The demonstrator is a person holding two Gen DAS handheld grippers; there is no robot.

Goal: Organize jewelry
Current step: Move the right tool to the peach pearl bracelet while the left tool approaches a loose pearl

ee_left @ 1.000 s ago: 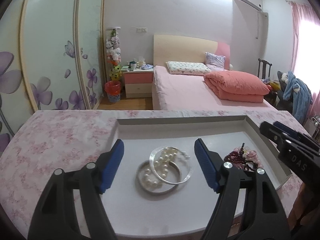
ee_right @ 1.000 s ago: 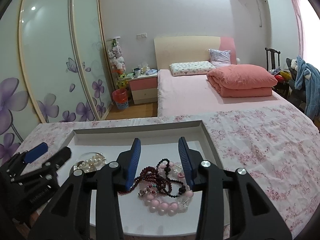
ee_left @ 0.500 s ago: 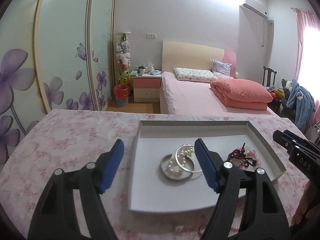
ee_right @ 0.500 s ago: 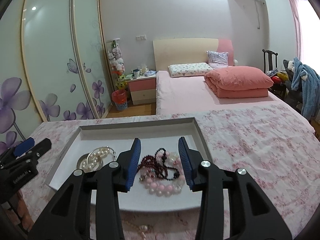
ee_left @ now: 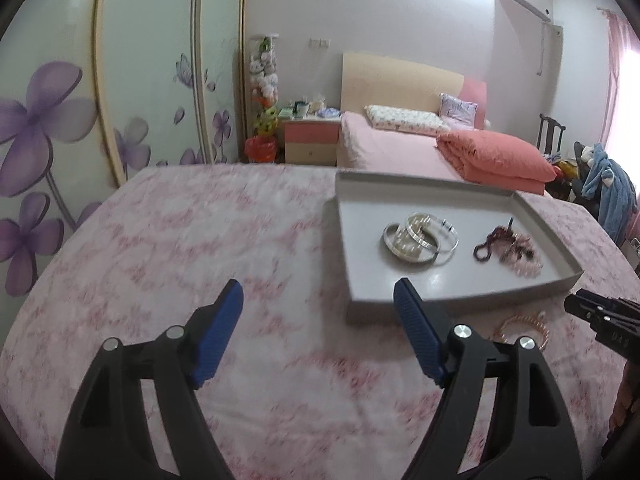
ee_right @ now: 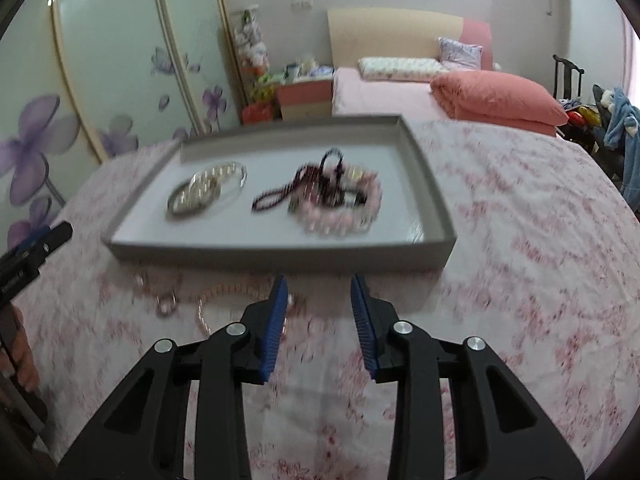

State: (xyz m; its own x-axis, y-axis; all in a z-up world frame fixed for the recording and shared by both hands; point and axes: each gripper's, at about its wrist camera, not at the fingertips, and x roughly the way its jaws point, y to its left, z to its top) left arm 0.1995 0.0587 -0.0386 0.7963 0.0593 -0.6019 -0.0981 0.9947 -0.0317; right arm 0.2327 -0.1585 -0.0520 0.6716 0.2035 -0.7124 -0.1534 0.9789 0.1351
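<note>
A grey tray point(ee_left: 460, 300) point(ee_right: 280, 250) sits on the pink floral cloth. In it lie silver bangles with a pearl bracelet point(ee_left: 420, 236) point(ee_right: 206, 190) and a heap of dark red and pink bead strings point(ee_left: 508, 246) point(ee_right: 328, 196). A pink bead necklace point(ee_right: 224, 300) point(ee_left: 524, 328) lies on the cloth in front of the tray. My left gripper point(ee_left: 318, 316) is open and empty, left of the tray's near corner. My right gripper point(ee_right: 320, 312) is open and empty, just before the tray's front wall, beside the loose necklace.
The table is covered by a pink floral cloth point(ee_left: 180, 240). Behind it stand a bed with a folded pink quilt point(ee_left: 492, 156), a bedside cabinet point(ee_left: 312, 140) and a wardrobe with purple flowers point(ee_left: 48, 120). A chair with blue clothing point(ee_left: 608, 192) is at the far right.
Both grippers have pulled back from over the tray to the cloth in front of it. The left one swung left. The loose necklace has come into view.
</note>
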